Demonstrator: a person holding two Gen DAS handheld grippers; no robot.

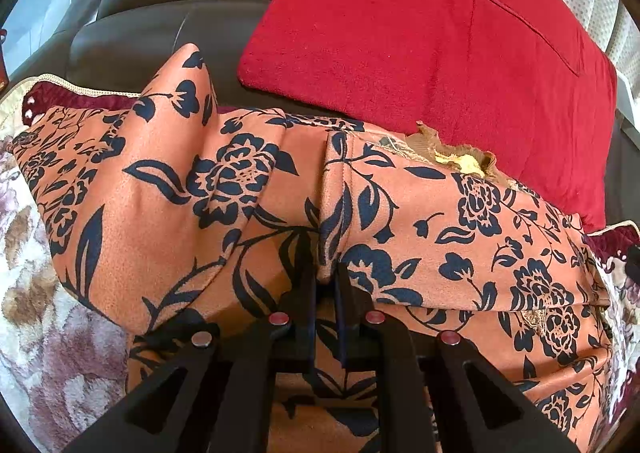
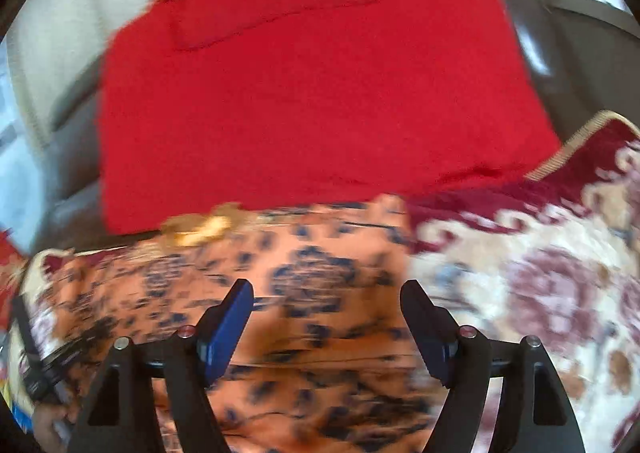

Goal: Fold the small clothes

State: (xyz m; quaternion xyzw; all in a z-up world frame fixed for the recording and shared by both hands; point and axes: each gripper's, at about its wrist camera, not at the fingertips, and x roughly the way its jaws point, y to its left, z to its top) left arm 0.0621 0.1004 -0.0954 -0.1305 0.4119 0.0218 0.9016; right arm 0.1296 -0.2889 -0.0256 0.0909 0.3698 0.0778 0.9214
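The orange flowered garment (image 1: 248, 189) lies on a cream and maroon flowered blanket (image 1: 48, 317) over a dark sofa (image 1: 152, 13). At 12 o'clock from the garment rests a red cloth (image 1: 420, 33). The left gripper (image 1: 325, 273) is clenched on a fold of the garment near its middle. The right gripper (image 2: 327, 293) is released, its jaws apart above the garment and holding nothing; its view is blurred. Pale curtains (image 2: 60, 33) hang behind the sofa.

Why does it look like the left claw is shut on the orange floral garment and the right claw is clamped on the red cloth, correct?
Half right. The right claw is open and holds nothing, above the orange floral garment; the red cloth lies beyond it, per the right wrist view. The left claw does pinch the garment.
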